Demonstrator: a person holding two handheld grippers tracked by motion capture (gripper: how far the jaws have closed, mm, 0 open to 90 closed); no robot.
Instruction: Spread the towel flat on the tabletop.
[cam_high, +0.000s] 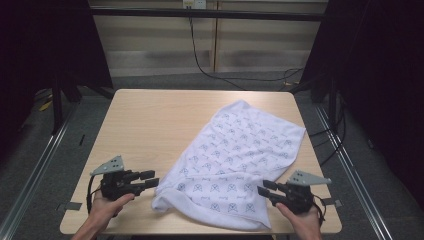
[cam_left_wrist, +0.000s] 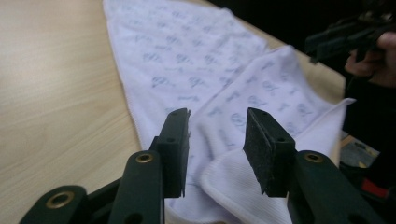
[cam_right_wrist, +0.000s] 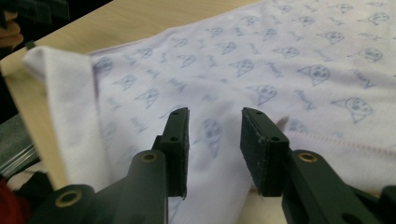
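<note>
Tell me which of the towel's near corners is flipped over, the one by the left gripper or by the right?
The corner by the left gripper: the towel there is folded back, showing its plain white underside. By the right gripper the edge lies flat, print up.

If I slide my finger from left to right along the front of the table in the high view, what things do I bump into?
Left black two-jaw gripper with its jaws apart → white towel printed with small blue shapes, lying on the light wooden table → right black two-jaw gripper with its jaws apart.

White towel w/ blue print; light wood table; black grippers.
</note>
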